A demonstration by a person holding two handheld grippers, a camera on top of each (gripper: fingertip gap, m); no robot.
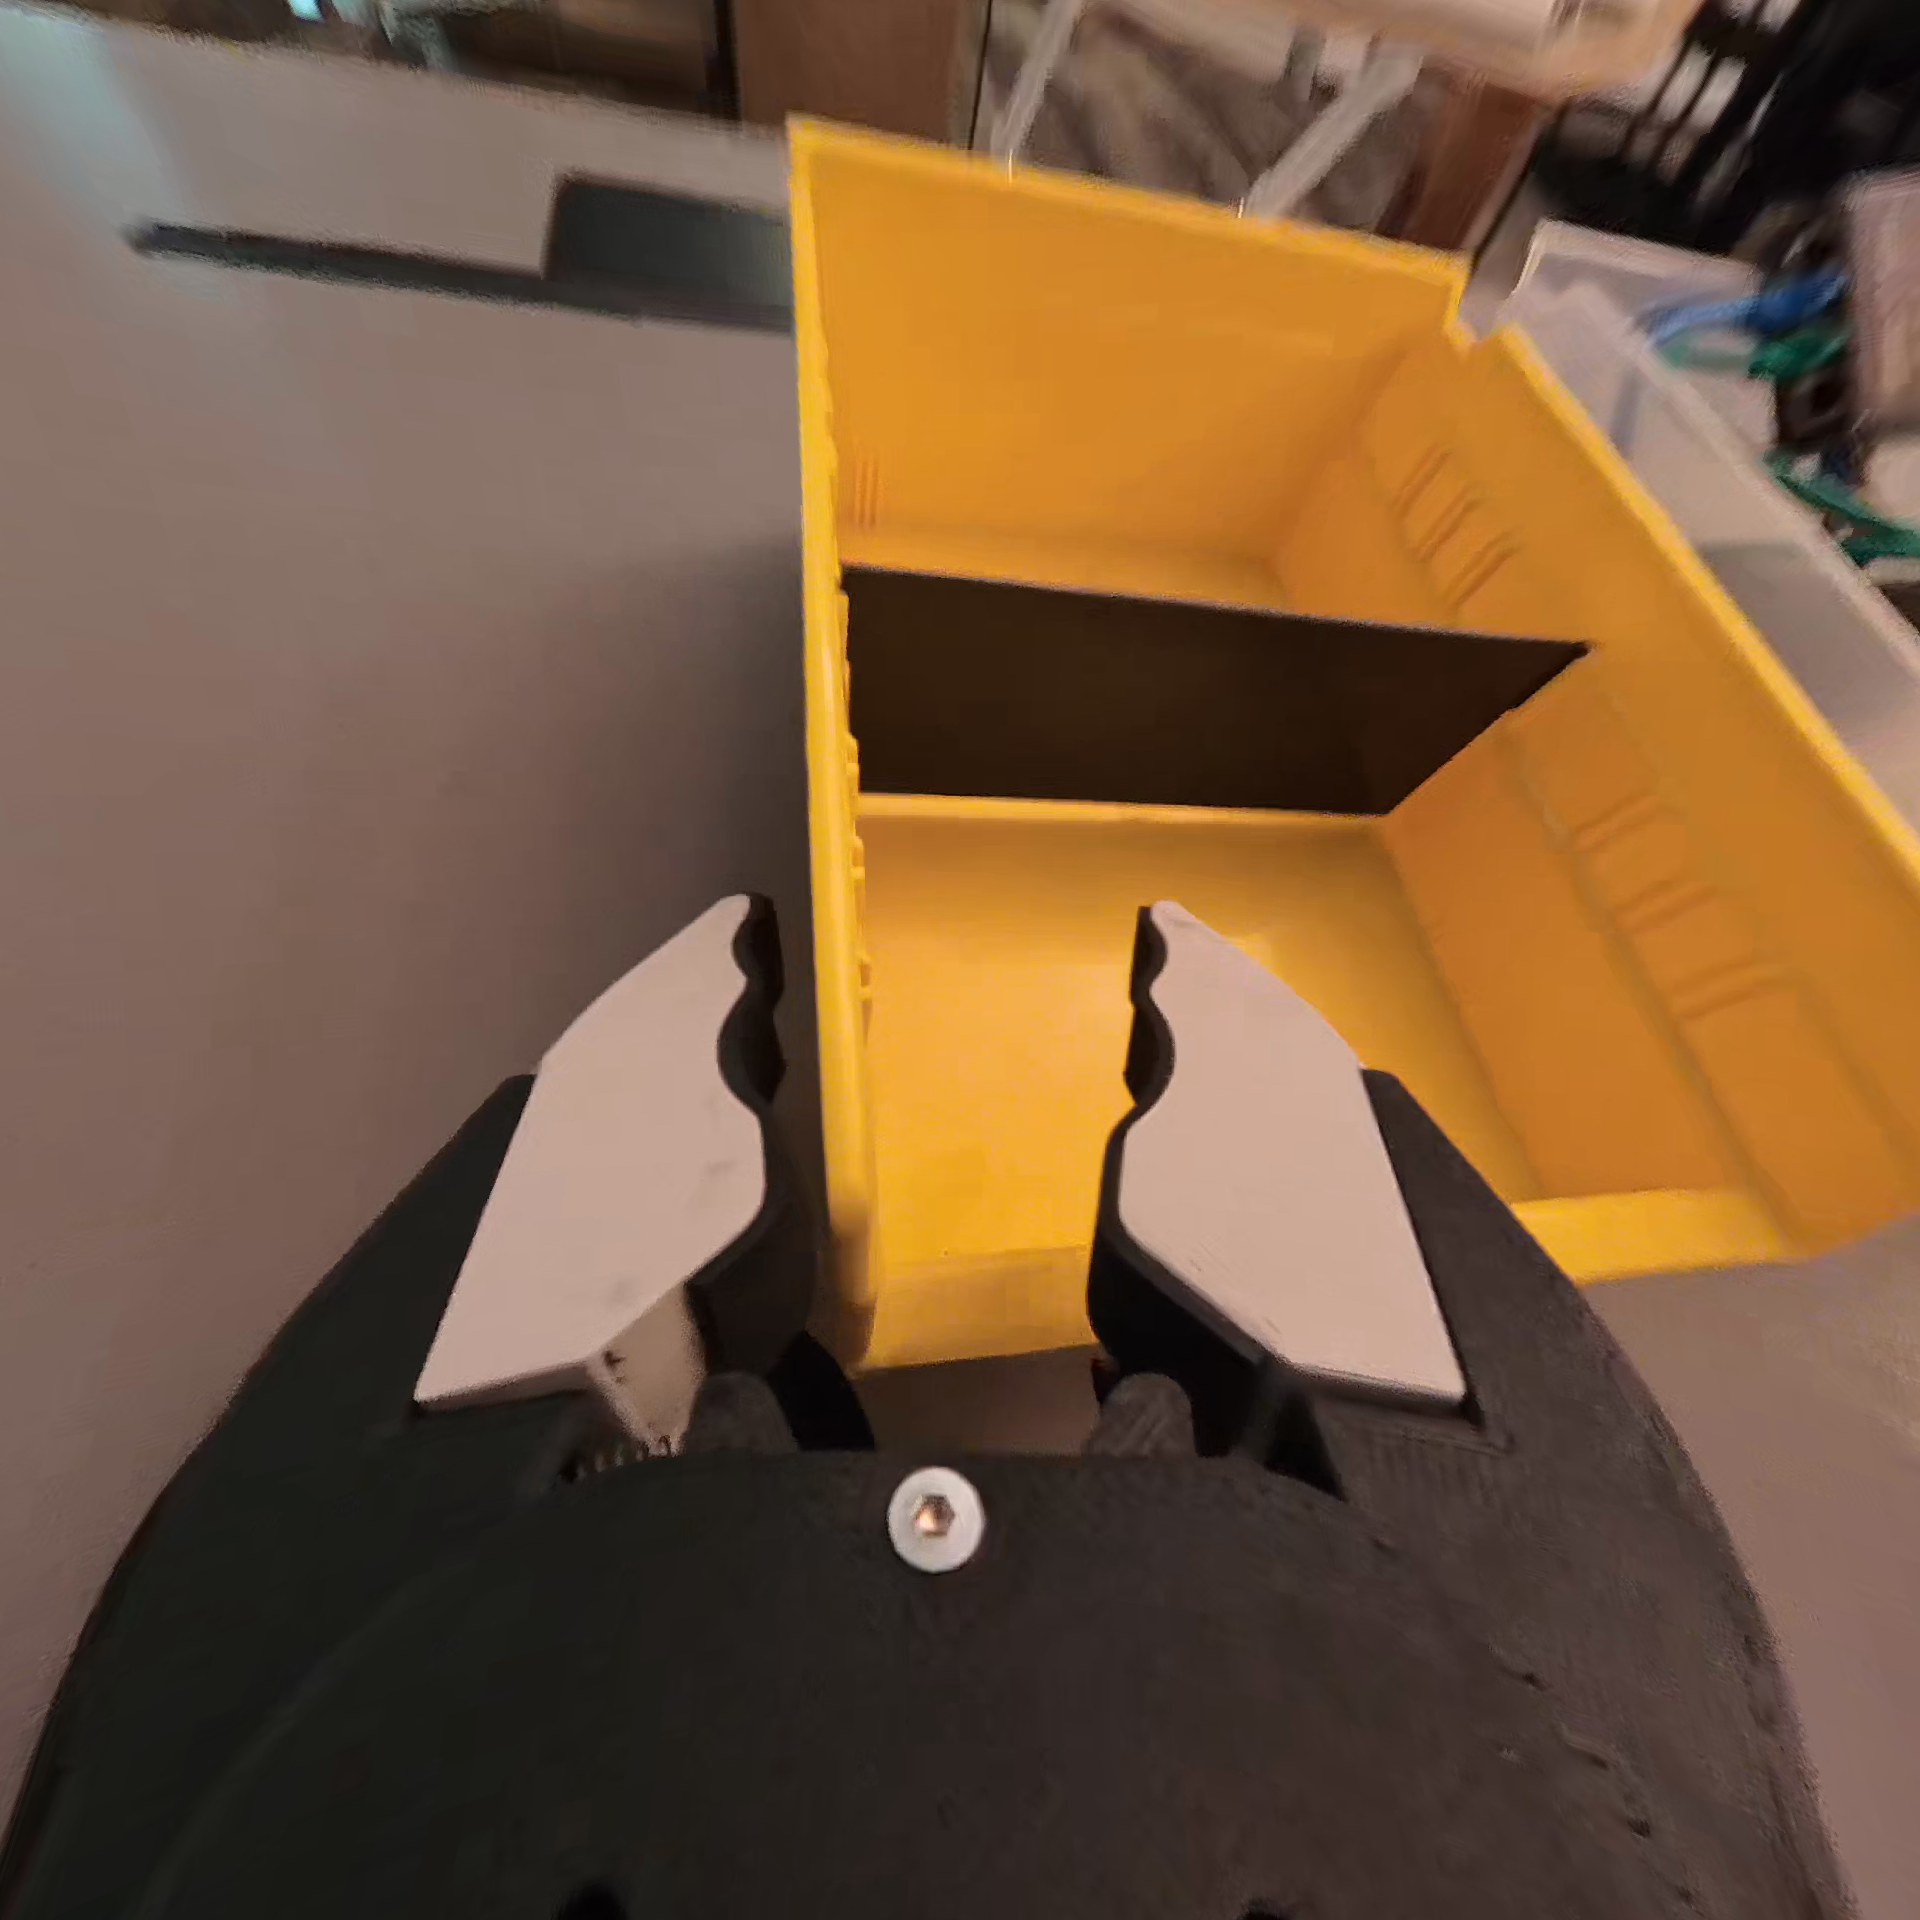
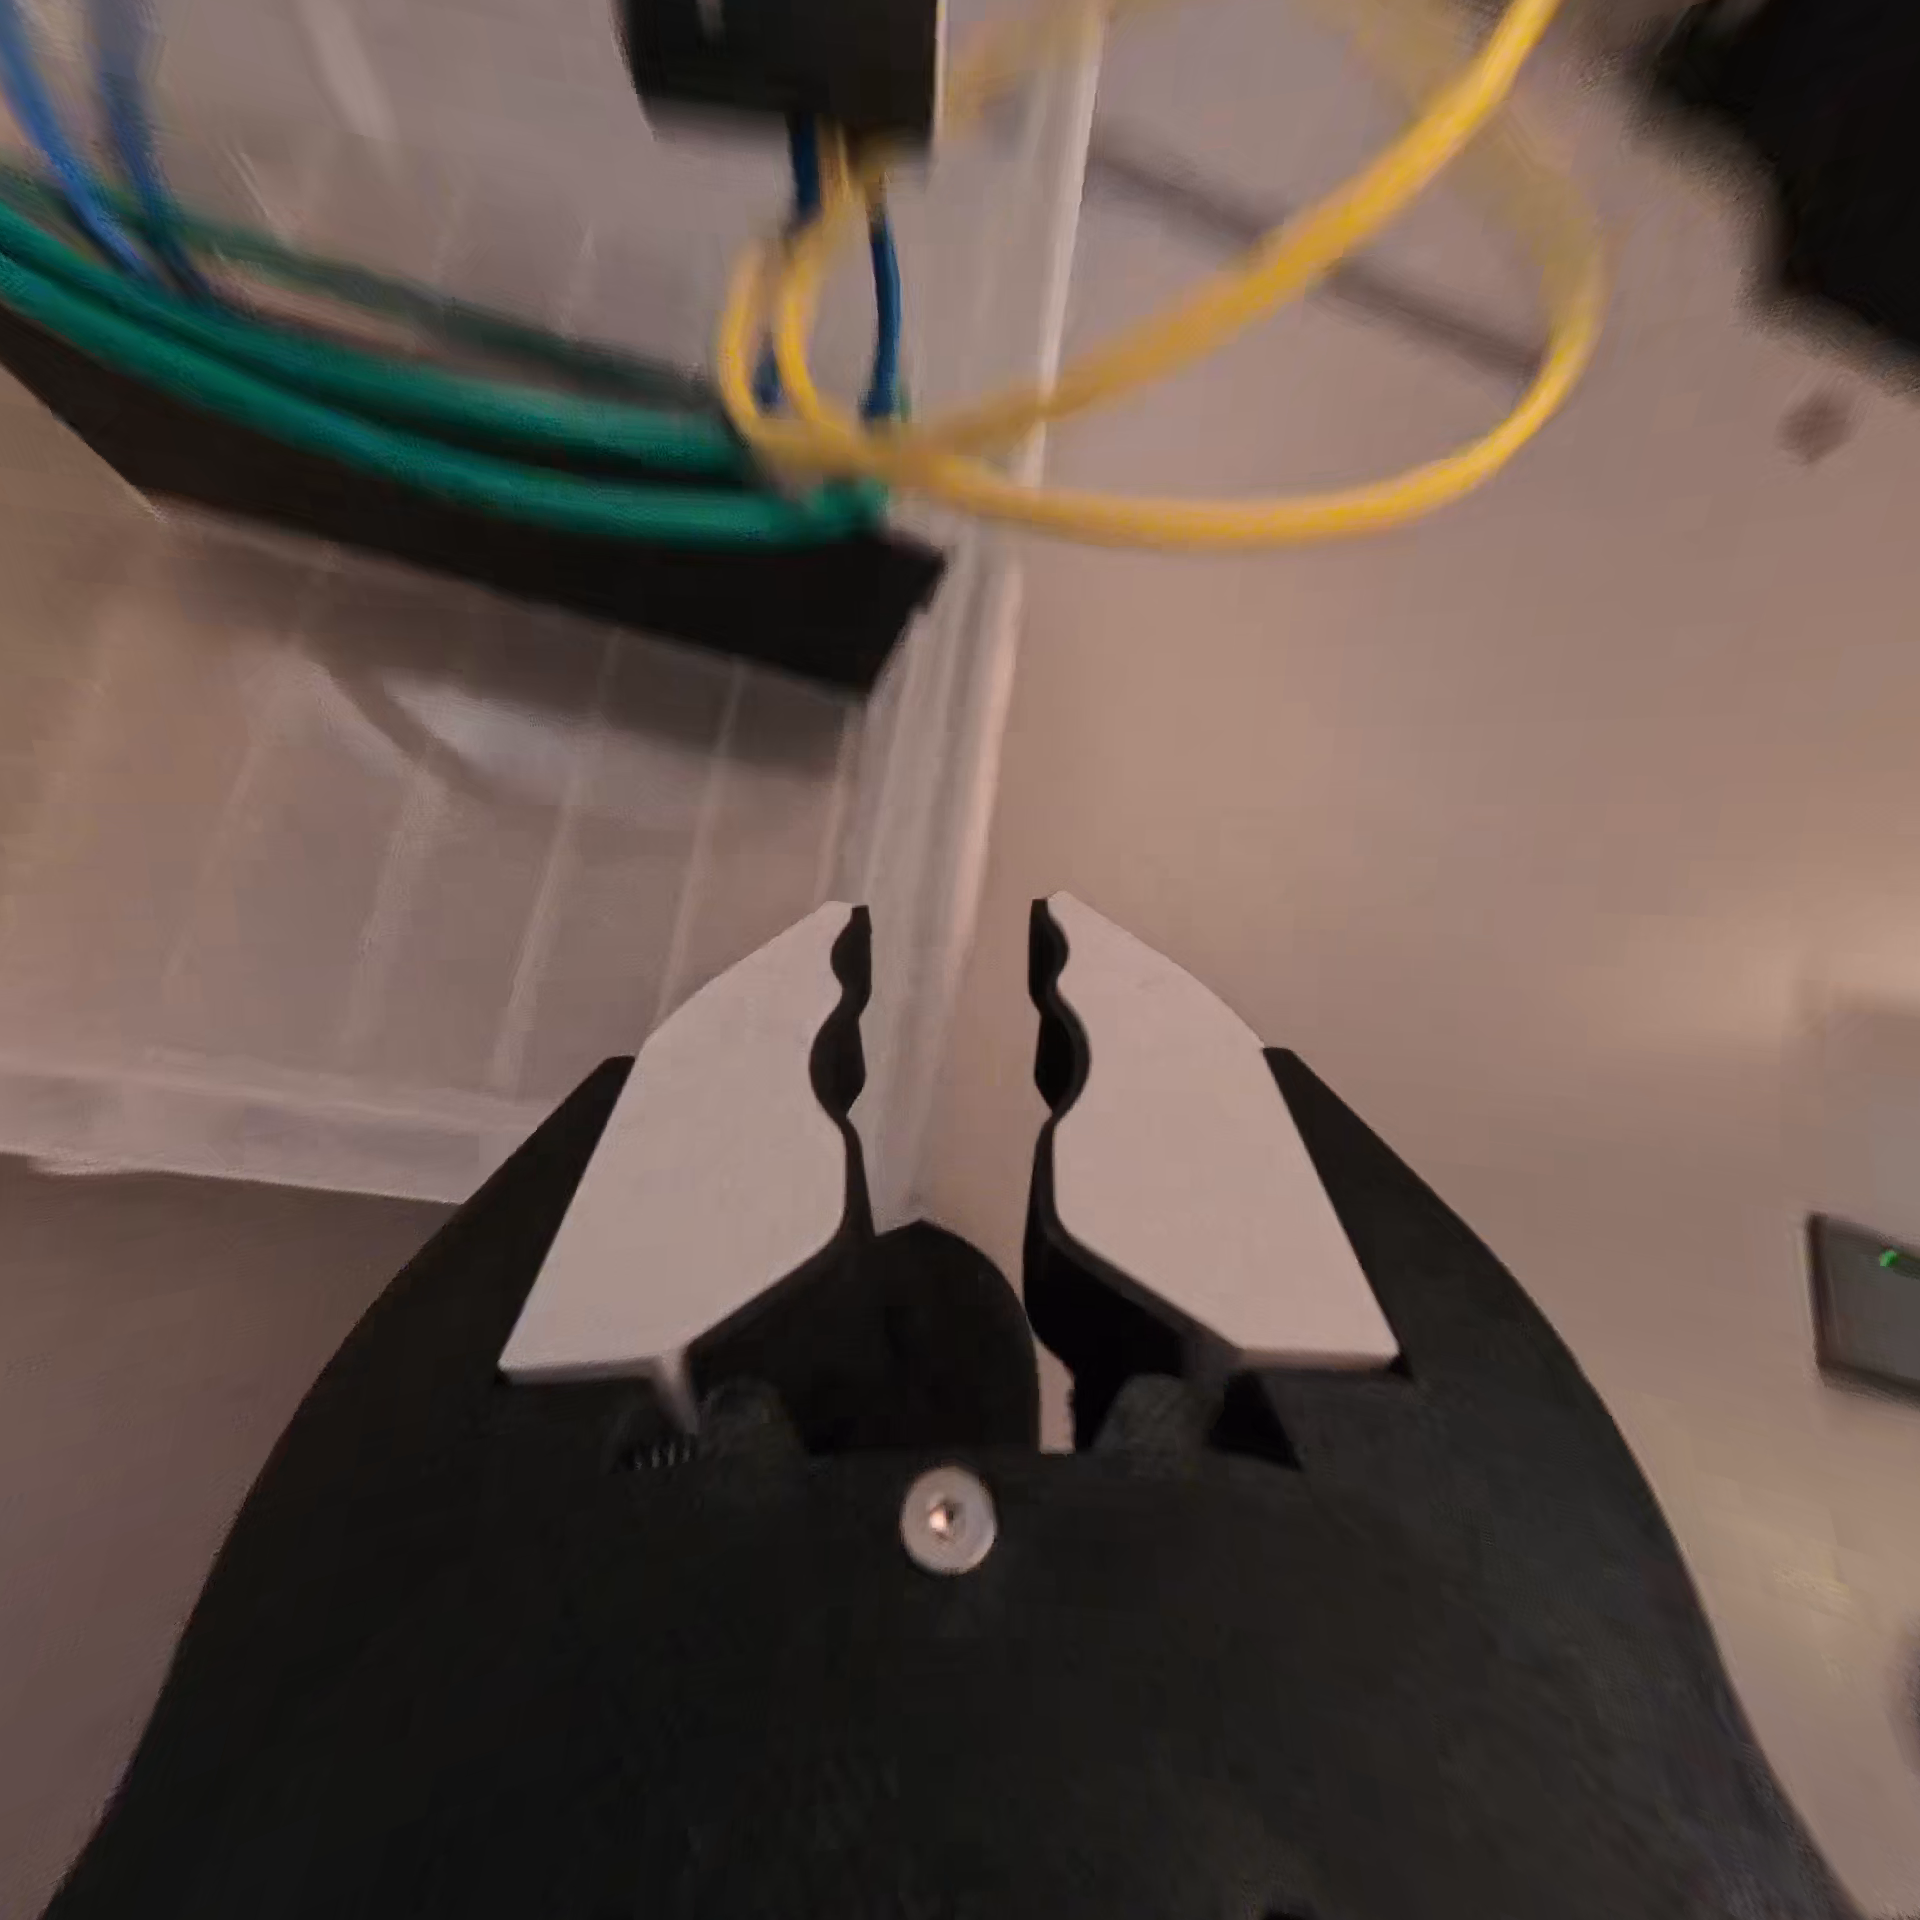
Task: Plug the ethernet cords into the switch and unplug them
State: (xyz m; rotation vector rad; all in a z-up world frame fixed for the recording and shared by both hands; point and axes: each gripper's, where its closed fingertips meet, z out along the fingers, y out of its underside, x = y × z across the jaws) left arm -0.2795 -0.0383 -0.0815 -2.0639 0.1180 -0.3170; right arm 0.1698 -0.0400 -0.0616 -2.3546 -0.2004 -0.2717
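Note:
In the right wrist view, green ethernet cords [image 2: 416, 416] lie along a long black bar-shaped unit [image 2: 468, 540] inside a clear plastic bin. Blue cords [image 2: 883, 301] and a looped yellow cord [image 2: 1247, 520] hang from a black box [image 2: 790, 62] at the top. My right gripper [image 2: 948, 912] is open and empty, with the bin's clear wall edge [image 2: 966, 675] running up between its jaws. My left gripper [image 1: 956, 914] is open and empty. It straddles the left wall of a yellow bin [image 1: 1091, 395], one finger outside and one inside. Both views are blurred.
The yellow bin has a black divider [image 1: 1143, 707] across its middle. A flat black device [image 1: 665, 249] lies on the grey table behind it to the left. A clear bin with blue and green cords [image 1: 1756, 312] stands at the right. A small grey box with a green light [image 2: 1870, 1320] sits at the right. My right fingertips sit around 45 cm from my left ones.

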